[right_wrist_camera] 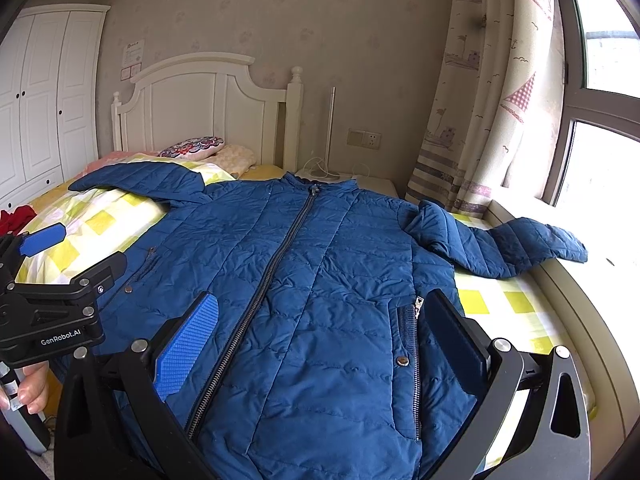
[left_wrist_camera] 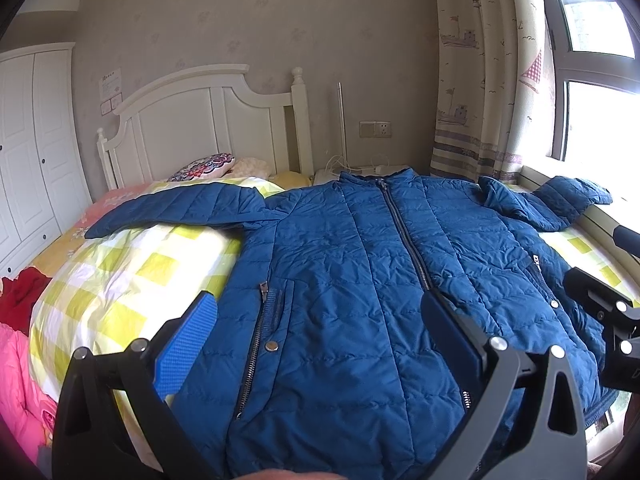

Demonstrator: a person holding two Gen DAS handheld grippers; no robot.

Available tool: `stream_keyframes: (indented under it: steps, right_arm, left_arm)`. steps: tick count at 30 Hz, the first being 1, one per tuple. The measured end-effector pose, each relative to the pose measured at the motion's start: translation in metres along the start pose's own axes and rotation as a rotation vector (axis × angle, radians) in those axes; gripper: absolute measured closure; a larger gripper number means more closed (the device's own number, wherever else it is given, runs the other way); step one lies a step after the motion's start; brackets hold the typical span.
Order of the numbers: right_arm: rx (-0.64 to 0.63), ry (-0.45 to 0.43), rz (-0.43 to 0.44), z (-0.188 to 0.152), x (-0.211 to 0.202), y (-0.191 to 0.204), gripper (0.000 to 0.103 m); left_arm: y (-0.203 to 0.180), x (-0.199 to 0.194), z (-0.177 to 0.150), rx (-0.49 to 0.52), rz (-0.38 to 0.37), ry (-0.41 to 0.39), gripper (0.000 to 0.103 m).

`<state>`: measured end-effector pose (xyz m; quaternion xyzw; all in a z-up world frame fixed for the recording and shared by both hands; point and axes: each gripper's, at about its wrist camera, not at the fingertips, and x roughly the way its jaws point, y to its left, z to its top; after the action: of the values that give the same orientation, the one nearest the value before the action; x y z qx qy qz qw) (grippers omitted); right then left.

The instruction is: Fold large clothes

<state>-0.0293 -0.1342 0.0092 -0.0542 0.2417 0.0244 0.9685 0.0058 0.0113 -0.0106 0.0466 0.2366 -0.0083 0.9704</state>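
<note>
A bed (left_wrist_camera: 120,264) covered by a yellow-and-white checked quilt (left_wrist_camera: 132,276) is shown beyond both grippers, with a white headboard (left_wrist_camera: 208,120) at its far end. A blue quilted jacket (left_wrist_camera: 360,280) is laid flat on the quilt, front side up, its central zipper (left_wrist_camera: 404,232) closed; it is seen directly ahead of and beneath both grippers. One sleeve (left_wrist_camera: 176,208) is extended to the left of the left gripper (left_wrist_camera: 320,324); the other sleeve (right_wrist_camera: 500,244) is bent toward the window sill, ahead and to the right of the right gripper (right_wrist_camera: 324,320). A white wardrobe (right_wrist_camera: 44,96) is seen far left, and a patterned curtain (right_wrist_camera: 480,100) far right. Pink clothing (left_wrist_camera: 20,380) and a red garment (left_wrist_camera: 20,300) are seen to the left of the left gripper. A patterned pillow (left_wrist_camera: 204,166) is placed near the headboard. Both grippers are held spread wide just above the jacket's lower half, nothing being pinched. The left gripper is also visible at the left edge of the right wrist view, held by a hand (right_wrist_camera: 30,386).
</note>
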Motion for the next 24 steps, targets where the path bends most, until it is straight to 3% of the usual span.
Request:
stream_keyframes:
  steps: [24]
  right_arm:
    - [0.002,0.011,0.01,0.0014,0.0002,0.0007,0.004]
  left_arm:
    - [0.0018,-0.0002,-0.0005,0.001,0.004,0.0,0.002]
